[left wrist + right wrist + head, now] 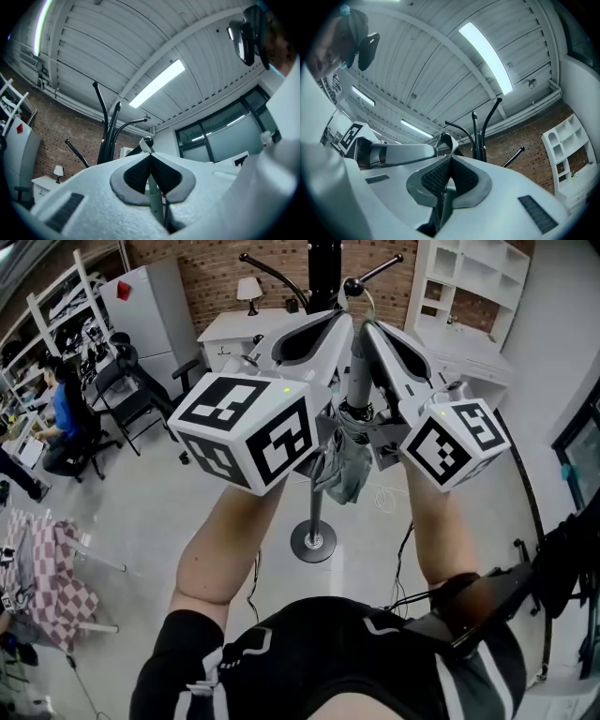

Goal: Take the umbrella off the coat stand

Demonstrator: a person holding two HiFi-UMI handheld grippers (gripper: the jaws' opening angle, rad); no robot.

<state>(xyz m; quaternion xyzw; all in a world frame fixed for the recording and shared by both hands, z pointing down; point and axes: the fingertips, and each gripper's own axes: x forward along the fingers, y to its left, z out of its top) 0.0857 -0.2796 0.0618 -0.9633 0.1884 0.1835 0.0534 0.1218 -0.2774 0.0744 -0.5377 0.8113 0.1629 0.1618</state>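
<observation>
Both bare forearms are up and bent at the elbow, angling in so that the left gripper (343,322) and right gripper (367,329) meet tip to tip in front of the coat stand (315,507). Marker cubes face the head camera.

Pale floor below, with the stand's round base planted on it. A brick wall (206,268) runs behind, with a white desk (230,334) carrying a small lamp (249,289) and white shelving (464,282) off to the right. At far left a seated person (64,413) works at a bench, and a checked cloth (52,582) hangs on a rack.

Now the jaws: the left gripper's are clenched on the umbrella's (349,460) pale shaft, pads pressed either side of it, and the right gripper's grip the same shaft. The folded grey canopy hangs beneath the grippers beside the stand's pole, with its strap up at the black knob of a hook arm.
</observation>
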